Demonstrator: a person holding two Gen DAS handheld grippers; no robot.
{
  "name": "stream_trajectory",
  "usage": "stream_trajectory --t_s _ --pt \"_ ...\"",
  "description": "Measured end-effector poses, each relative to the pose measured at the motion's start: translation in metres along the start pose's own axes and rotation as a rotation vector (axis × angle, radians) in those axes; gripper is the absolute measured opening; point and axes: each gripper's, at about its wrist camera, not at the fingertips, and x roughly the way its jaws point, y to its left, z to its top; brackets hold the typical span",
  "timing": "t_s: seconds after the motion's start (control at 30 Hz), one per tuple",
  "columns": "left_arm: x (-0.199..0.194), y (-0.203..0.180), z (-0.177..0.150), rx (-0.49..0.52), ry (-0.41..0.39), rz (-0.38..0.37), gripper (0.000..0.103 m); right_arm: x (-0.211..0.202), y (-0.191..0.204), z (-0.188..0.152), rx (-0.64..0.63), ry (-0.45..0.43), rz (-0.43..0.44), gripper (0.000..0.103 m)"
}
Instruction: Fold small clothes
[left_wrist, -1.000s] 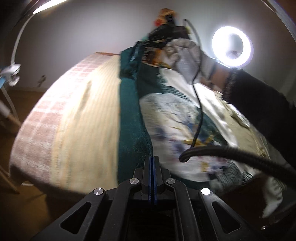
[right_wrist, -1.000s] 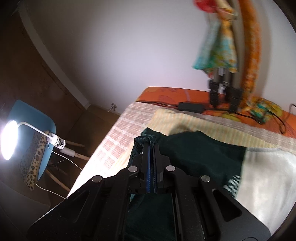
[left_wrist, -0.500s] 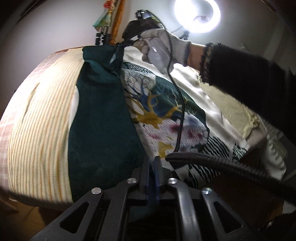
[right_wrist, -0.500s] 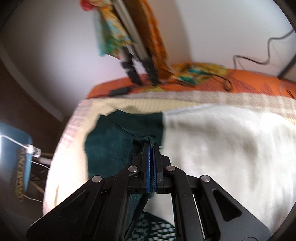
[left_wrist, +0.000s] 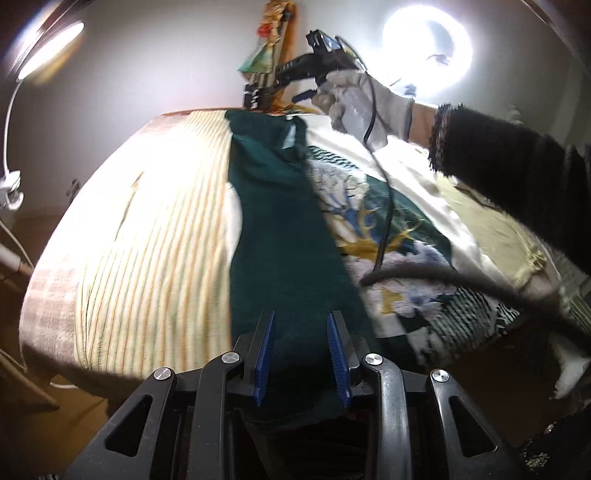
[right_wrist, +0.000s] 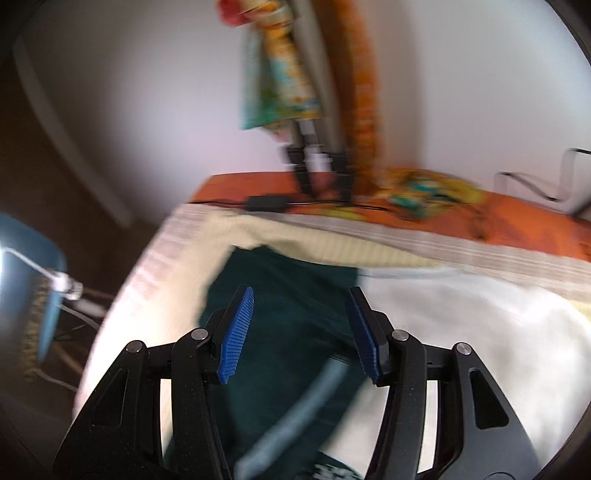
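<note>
Both hand-held grippers (left_wrist: 301, 326) (right_wrist: 301, 308) wide open, empty, above green garment (left_wrist: 280, 236), no legible writing

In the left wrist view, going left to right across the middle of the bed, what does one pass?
Checked blanket → striped yellow cover → dark green folded panel of the garment → its printed white part → pale yellow cloth.

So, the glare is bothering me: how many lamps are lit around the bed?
2 in the left wrist view: a ring light upper right behind the right gripper, and a gooseneck lamp upper left. Others may be out of frame.
</note>
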Motion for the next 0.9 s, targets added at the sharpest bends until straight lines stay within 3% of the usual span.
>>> stream_trajectory --t_s 0.3,0.47,0.5,0.53,0.57,0.63,0.77,0.83,0.87,0.9 --pt "0.023 0.015 -0.006 -0.041 0.046 -0.005 0.028 0.080 0.040 0.027 -0.054 0.127 0.055 0.055" --pt "0.027 0.023 -0.009 -0.074 0.051 -0.029 0.028 0.113 0.053 0.026 -0.120 0.185 -0.028 0.054" --pt "0.028 0.023 -0.009 -0.072 0.050 -0.031 0.028 0.118 0.057 0.024 -0.142 0.199 -0.047 0.044" --pt "0.027 0.024 -0.009 -0.069 0.048 -0.031 0.028 0.121 0.058 0.022 -0.158 0.204 -0.060 0.020" --pt "0.027 0.023 -0.010 -0.063 0.044 -0.031 0.028 0.124 0.061 0.020 -0.180 0.214 -0.072 0.009" --pt "0.028 0.023 -0.011 -0.055 0.037 -0.029 0.028 0.124 0.062 0.018 -0.191 0.203 -0.092 0.005" --pt "0.027 0.021 -0.014 -0.041 0.025 -0.025 0.028 0.110 0.048 0.031 -0.100 0.091 -0.104 0.005" --pt "0.026 0.020 -0.015 -0.046 0.029 -0.027 0.028 0.111 0.044 0.034 -0.076 0.088 -0.076 0.008" --pt "0.025 0.021 -0.015 -0.053 0.033 -0.028 0.028 0.111 0.044 0.035 -0.077 0.101 -0.082 0.012" --pt "0.024 0.021 -0.016 -0.060 0.035 -0.027 0.028 0.110 0.045 0.037 -0.080 0.110 -0.093 0.028"
